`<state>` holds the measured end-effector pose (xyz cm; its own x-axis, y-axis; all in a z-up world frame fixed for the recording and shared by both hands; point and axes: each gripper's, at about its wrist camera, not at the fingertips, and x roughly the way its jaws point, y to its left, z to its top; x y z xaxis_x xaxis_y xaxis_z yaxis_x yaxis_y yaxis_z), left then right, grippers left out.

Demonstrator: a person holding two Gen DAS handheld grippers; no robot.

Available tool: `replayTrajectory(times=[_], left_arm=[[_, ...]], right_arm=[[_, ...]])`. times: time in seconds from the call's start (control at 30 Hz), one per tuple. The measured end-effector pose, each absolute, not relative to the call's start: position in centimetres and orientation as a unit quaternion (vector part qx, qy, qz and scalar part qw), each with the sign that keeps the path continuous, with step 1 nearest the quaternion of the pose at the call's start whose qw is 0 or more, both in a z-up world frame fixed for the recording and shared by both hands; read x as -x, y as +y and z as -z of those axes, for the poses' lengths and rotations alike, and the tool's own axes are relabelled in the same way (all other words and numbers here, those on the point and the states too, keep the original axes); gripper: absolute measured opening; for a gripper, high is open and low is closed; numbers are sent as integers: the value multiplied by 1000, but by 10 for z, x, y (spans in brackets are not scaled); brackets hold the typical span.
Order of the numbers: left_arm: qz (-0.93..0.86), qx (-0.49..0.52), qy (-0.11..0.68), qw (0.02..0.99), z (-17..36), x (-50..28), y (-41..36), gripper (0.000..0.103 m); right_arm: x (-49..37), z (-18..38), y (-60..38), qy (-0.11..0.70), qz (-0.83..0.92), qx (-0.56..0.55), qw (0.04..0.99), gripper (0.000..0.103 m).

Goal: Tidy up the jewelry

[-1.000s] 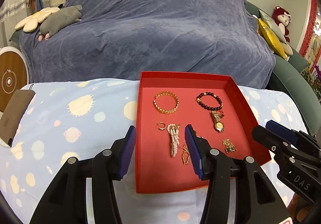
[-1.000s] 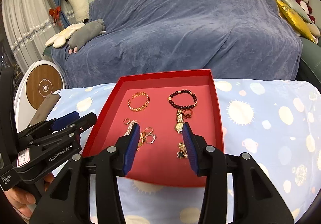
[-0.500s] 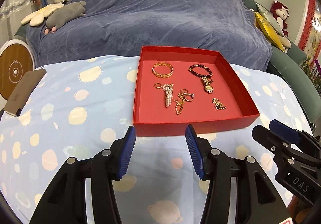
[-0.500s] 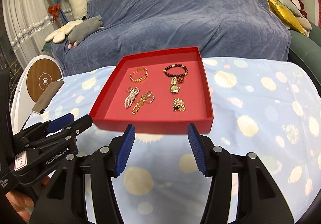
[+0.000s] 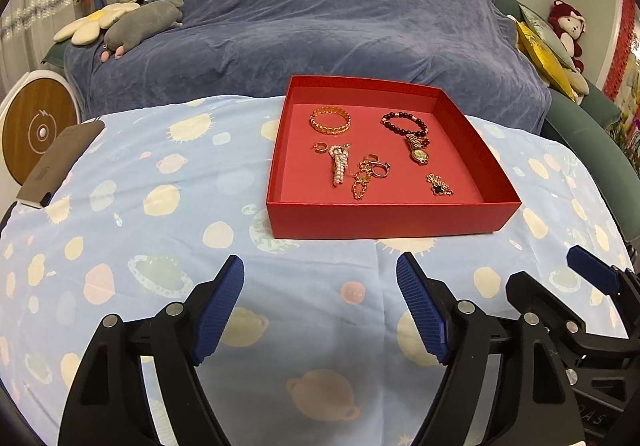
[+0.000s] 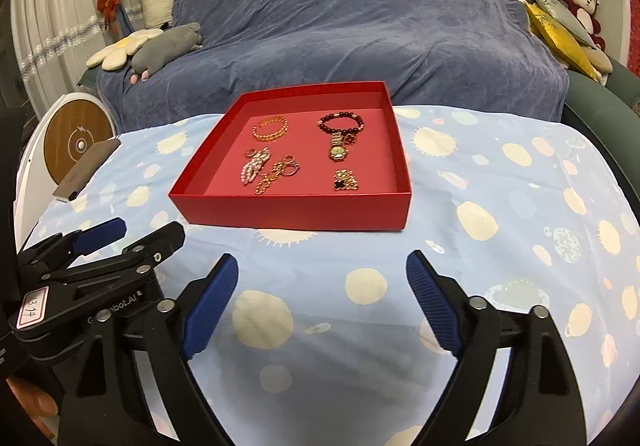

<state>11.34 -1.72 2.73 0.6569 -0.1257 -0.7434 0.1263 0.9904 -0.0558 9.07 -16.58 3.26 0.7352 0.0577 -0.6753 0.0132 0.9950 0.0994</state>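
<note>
Left tongs [image 5: 320, 306] and right tongs [image 6: 322, 304] apart, empty; risk snagging tangled gold chains [image 5: 362, 178] inside shallow red cardboard tray [image 5: 392, 216].

Blue-draped sofa [image 5: 320, 26] behind planet-print tablecloth [image 5: 160, 206]

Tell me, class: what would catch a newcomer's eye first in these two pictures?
The bright red tray stands out on the pale blue planet-print cloth, holding a gold bangle, a dark bead bracelet and a pearl piece. Nearest the camera, the left gripper and right gripper gape open, empty.
</note>
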Motion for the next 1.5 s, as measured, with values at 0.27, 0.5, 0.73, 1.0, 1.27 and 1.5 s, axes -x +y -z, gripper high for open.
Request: replayTrajectory(times=[0.27,0.5,0.73,1.0,1.27,1.5], left_arm=[[65,-26,405,912,-23,-108,-20,86],[65,-37,400,913,-23,-101,-19,86],[54,-30,400,915,-24,-101,-16,86],[46,-35,398,916,-23,-100,-15,86],[46,-36,398,915,-23,-101,-15,86],[43,-35,398,916,-23,-102,-18,86]], right_arm=[[-90,-23,-168,370,1,-30,929,98],[-85,-22,-166,371,0,-34,928,98],[-85,-24,-161,364,6,-30,931,98],[-84,-22,-159,365,8,-35,930,98],[-84,-21,-161,365,12,-34,930,98],[-83,-22,-163,363,17,-34,931,98]])
